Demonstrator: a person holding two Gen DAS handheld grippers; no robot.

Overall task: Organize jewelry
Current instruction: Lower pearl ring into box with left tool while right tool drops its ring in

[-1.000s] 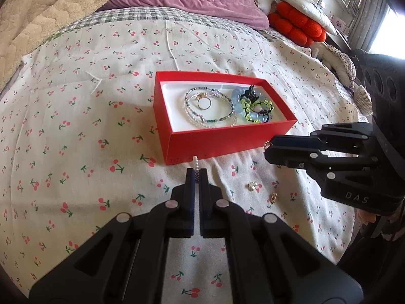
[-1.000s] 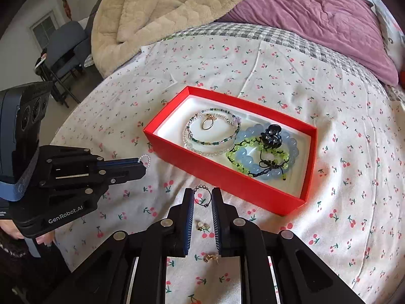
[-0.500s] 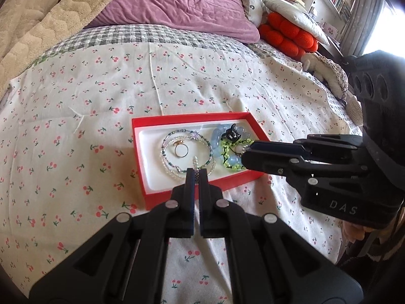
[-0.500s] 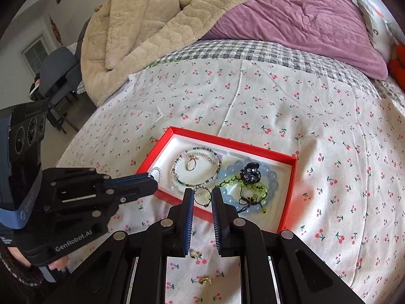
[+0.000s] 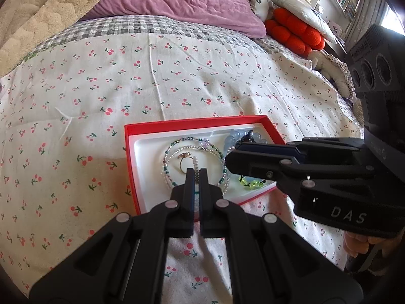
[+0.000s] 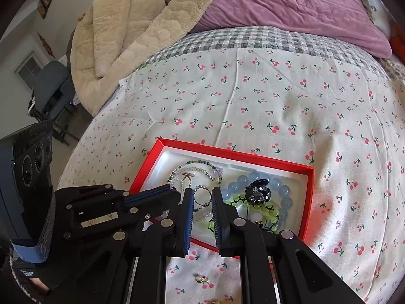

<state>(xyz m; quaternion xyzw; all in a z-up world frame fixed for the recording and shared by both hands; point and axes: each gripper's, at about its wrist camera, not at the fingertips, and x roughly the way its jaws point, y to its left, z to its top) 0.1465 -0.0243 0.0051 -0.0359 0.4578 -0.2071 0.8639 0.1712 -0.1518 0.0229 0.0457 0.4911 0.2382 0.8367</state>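
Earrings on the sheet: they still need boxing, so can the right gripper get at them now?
Probably not yet: the right gripper is shut on a small beaded ring over the red box; the earrings lie uncovered below it.

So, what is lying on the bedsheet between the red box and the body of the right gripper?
Small gold earrings on the cherry-print sheet, just before the red box; the right wrist view shows them.

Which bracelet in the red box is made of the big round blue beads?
The pale blue bracelet on the box's right side, under the black hair clip. The green bracelet and the thin strands have much smaller beads.
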